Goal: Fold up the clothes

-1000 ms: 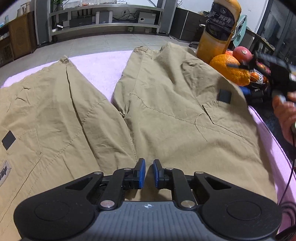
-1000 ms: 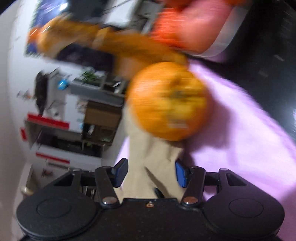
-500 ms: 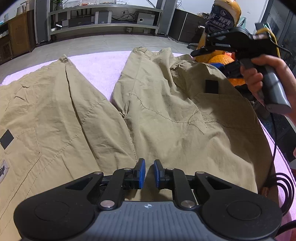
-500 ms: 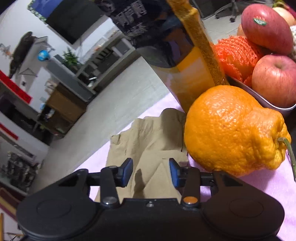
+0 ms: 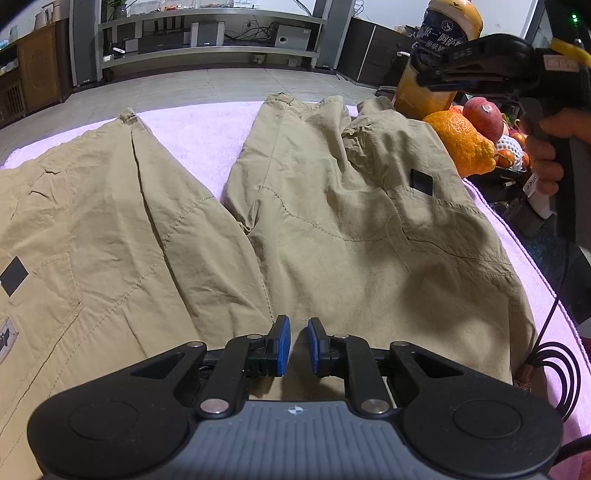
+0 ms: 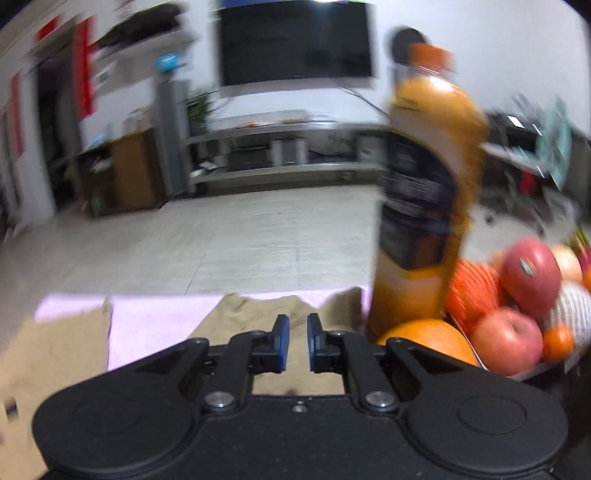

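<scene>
Khaki trousers (image 5: 351, 240) lie spread on a pink cloth (image 5: 207, 136), legs pointing away. My left gripper (image 5: 295, 347) hovers low over the crotch area with a narrow gap between its blue pads and no fabric visibly pinched. The right leg's far hem (image 5: 369, 122) is rumpled and slightly raised. A hand (image 5: 546, 162) holds my right gripper (image 5: 419, 75) above that hem, apart from it. In the blurred right wrist view the right gripper (image 6: 295, 343) has its jaws closing to a slim gap, with nothing seen between them and the trousers (image 6: 258, 314) below.
A tall orange bottle (image 5: 448, 22) stands at the cloth's far right corner, beside a bumpy orange fruit (image 5: 461, 144) and a bowl of apples (image 6: 517, 332). A black cable (image 5: 554, 369) loops at the right edge. Bare floor and shelving lie beyond.
The right gripper rose from the hem, rolled upright and narrowed its jaws. The right leg's far hem is now rumpled and shifted nearer. The left gripper stayed put.
</scene>
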Motion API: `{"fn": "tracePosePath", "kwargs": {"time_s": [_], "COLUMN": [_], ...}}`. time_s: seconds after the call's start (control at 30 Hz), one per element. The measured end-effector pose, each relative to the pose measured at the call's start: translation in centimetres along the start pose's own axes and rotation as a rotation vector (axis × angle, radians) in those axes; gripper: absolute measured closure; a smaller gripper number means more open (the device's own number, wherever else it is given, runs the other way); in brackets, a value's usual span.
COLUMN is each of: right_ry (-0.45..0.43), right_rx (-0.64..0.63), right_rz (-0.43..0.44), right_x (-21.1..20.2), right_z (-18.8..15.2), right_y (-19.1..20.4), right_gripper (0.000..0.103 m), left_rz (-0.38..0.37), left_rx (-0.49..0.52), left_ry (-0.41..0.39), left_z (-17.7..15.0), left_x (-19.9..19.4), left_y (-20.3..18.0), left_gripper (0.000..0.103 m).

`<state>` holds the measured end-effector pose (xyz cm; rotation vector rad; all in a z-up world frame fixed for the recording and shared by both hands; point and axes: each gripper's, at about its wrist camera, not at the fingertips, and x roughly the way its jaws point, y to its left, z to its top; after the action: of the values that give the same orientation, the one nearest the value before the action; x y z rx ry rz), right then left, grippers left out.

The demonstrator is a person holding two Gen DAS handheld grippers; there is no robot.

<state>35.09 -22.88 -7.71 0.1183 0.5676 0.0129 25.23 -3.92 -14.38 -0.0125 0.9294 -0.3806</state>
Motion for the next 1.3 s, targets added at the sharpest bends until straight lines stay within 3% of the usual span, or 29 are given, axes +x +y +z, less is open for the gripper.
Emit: {"fn": "tracePosePath", "kwargs": {"time_s": [0.07,0.13,0.17,0.27,0.33,0.4,0.47,0.53,0.67,0.77,0.8,0.83,0.87,1.0,1.13,1.2,1.3], "right_ry": [0.064,0.149,0.181,0.231,0.245,0.291,0.309,0.296,0.184,0.125,0.113,0.109,0.105,0.022,-0.037,0.007,0.094], "right_rx": [0.082,0.184,0.235,0.341,0.382,0.418,0.473,0.502,0.376,0.308,0.301,0.279,0.255,0.078,-0.189,-0.246,-0.159], "right_rz": [-0.034,-0.043,-0.035,-0.034,-0.046,0.004,0.113,0.188,0.215,0.174,0.152,0.124,0.096,-0.048,-0.229,-0.265,-0.215], "right_x": [0.3,0.8,1.0,1.5,2.1,3.3,4.4,4.7,3.3,3.1,3.0,3.2,3.3,1.2,-1.0,-0.5,-0.5], "right_z": [0.2,-0.4,-0.9,-2.7,-4.1,-5.1,-5.8,-6.0,-4.0,-3.1,-3.1,-3.2,-3.3,-3.2,-3.8,-4.4,-4.5], "right_y": [-1.3,-3.2,-4.2,-6.7,-8.2,-9.4,-10.3,-10.4,-8.1,-6.5,-6.2,-6.0,-5.7,-4.1,-1.2,-0.8,-1.7], "right_gripper": [0.087,0.065,0.062,0.060,0.054,0.052,0.052,0.060,0.061,0.064,0.074,0.095,0.097,0.098,0.099,0.097,0.090], "left_rz": [-0.001,-0.004,-0.006,-0.011,-0.011,-0.010,-0.009,-0.008,-0.009,-0.008,-0.006,-0.005,-0.005,-0.007,-0.008,-0.007,-0.004], "left_rx": [-0.001,-0.006,-0.009,-0.016,-0.017,-0.017,-0.018,-0.020,-0.027,-0.024,-0.023,-0.022,-0.021,-0.021,-0.024,-0.026,-0.030], "left_ry": [0.001,0.001,0.001,0.001,-0.001,-0.001,0.000,0.000,0.001,0.000,0.000,0.000,0.001,0.002,0.005,0.006,0.008], "left_z": [0.0,0.0,0.0,0.0,0.0,0.1,0.1,0.1,0.1,0.1,0.0,0.0,0.0,0.0,0.2,0.3,0.3], "left_x": [0.0,0.0,0.0,0.0,0.0,0.0,0.1,0.0,-0.1,-0.1,-0.1,-0.1,-0.1,-0.2,-0.1,-0.1,-0.1], "left_y": [0.1,0.1,0.2,0.3,0.3,0.3,0.2,0.2,0.2,0.2,0.2,0.1,0.1,0.1,0.3,0.3,0.2], "left_gripper": [0.087,0.086,0.086,0.085,0.085,0.085,0.085,0.085,0.085,0.085,0.085,0.085,0.085,0.085,0.085,0.085,0.085]}}
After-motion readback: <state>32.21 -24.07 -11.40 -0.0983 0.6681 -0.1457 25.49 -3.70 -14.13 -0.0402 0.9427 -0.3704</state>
